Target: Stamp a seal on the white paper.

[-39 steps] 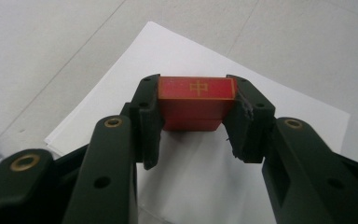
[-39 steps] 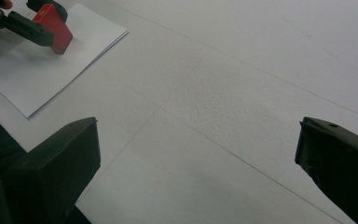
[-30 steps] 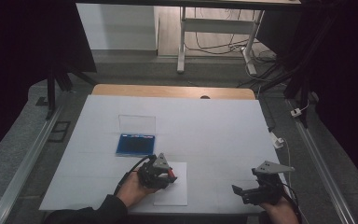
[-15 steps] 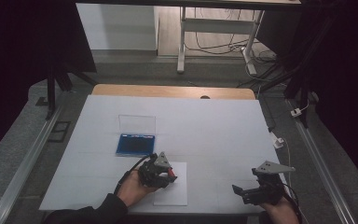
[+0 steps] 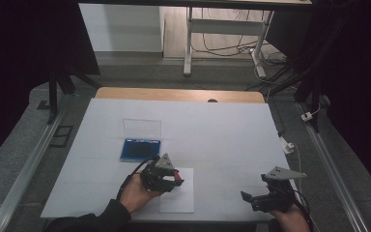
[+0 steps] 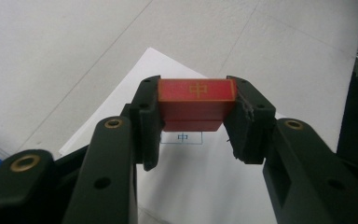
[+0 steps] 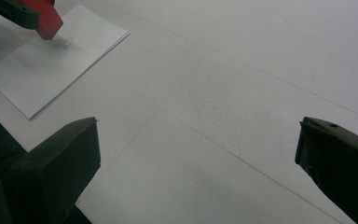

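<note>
— Over the white sheet [image 5: 178, 195], at about six o'clock on the table [image 5: 212, 125], what's my left gripper [image 6: 196, 122] holding?

— Its jaws are clamped on the red stamp block [image 6: 196, 103], just above a small blue mark [image 6: 182, 137].

— And my right gripper [image 5: 251, 200]?

— At four o'clock, jaws spread wide with nothing between them, well apart from the block.

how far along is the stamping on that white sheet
Done: a small blue boxed mark is already printed on the white sheet, and the blue ink pad case lies open. In hand: the left gripper is shut on the red stamp, held just above that mark. Left: setting the stamp down; the right gripper is open and idle.
</note>
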`<state>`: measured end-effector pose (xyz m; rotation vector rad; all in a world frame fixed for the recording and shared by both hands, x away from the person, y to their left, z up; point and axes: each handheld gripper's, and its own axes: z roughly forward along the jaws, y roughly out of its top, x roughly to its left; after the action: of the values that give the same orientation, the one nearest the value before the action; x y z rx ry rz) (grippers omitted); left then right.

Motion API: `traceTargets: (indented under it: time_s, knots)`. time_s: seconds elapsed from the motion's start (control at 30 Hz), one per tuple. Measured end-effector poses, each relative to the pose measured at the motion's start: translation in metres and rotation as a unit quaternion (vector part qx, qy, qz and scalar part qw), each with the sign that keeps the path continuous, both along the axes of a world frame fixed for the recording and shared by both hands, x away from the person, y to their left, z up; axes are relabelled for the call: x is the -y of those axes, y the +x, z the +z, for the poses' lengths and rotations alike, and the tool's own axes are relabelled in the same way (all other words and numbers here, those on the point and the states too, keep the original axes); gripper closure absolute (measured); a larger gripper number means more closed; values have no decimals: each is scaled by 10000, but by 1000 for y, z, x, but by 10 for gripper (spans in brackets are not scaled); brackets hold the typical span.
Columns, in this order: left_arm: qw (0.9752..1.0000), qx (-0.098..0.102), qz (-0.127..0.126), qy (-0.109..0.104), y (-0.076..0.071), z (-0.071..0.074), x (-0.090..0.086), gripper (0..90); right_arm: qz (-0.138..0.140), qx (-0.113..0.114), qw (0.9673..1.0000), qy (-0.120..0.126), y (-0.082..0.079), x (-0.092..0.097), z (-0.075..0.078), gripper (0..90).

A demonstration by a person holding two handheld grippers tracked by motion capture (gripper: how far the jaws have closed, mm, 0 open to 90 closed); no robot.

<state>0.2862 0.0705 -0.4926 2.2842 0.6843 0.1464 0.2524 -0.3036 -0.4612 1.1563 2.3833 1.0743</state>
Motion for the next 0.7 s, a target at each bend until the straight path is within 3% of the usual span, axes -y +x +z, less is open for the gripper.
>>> traceTargets:
  time_s: [0.7]
  knots:
    - [9992,195,344,-93,4,15,-20,582,-28,-20,10000,69,0,2,0,0]
